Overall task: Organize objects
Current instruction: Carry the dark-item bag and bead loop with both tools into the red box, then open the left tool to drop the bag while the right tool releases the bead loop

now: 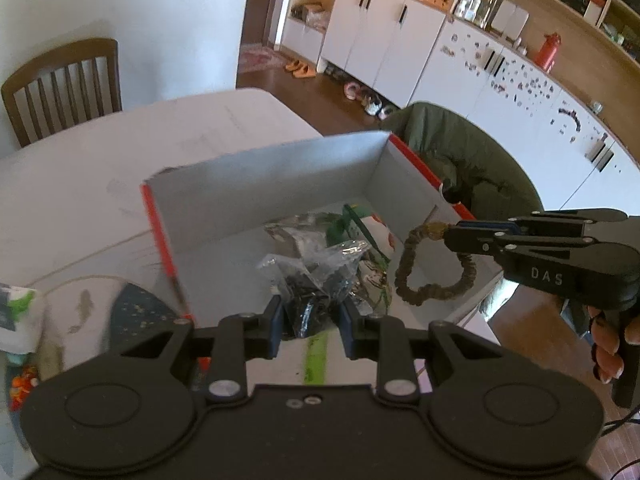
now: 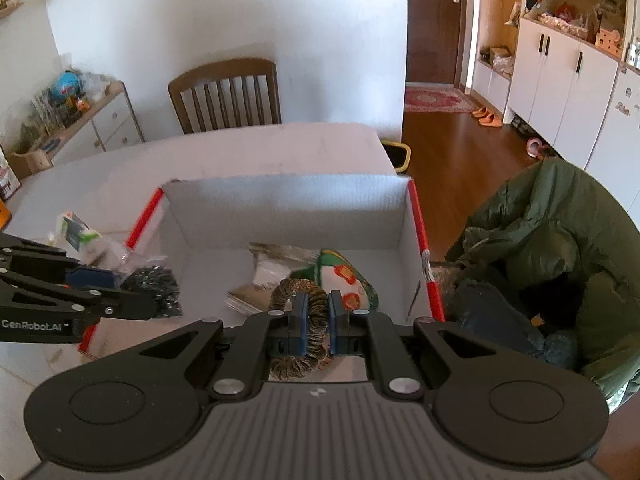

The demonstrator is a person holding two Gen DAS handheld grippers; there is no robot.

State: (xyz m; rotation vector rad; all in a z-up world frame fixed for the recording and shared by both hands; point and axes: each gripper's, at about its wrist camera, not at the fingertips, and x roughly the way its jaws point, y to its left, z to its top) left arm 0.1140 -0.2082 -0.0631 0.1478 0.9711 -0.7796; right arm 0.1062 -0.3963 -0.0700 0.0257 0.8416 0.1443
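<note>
While box (image 2: 288, 204) holds packets, left gripper (image 1: 310, 320) clamps beads bag (image 1: 316, 276), right gripper (image 2: 318, 314) pinches scrunchie (image 2: 298, 300).

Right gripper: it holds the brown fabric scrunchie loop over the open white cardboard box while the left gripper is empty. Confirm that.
Not quite. The left gripper is not empty: it is shut on a clear plastic bag of small black pieces, as the left wrist view shows. The rest stands: the right gripper holds the brown fabric scrunchie loop over the open white cardboard box.

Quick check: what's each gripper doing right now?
Left gripper: closed on the clear plastic bag.
Right gripper: closed on the brown scrunchie.
</note>
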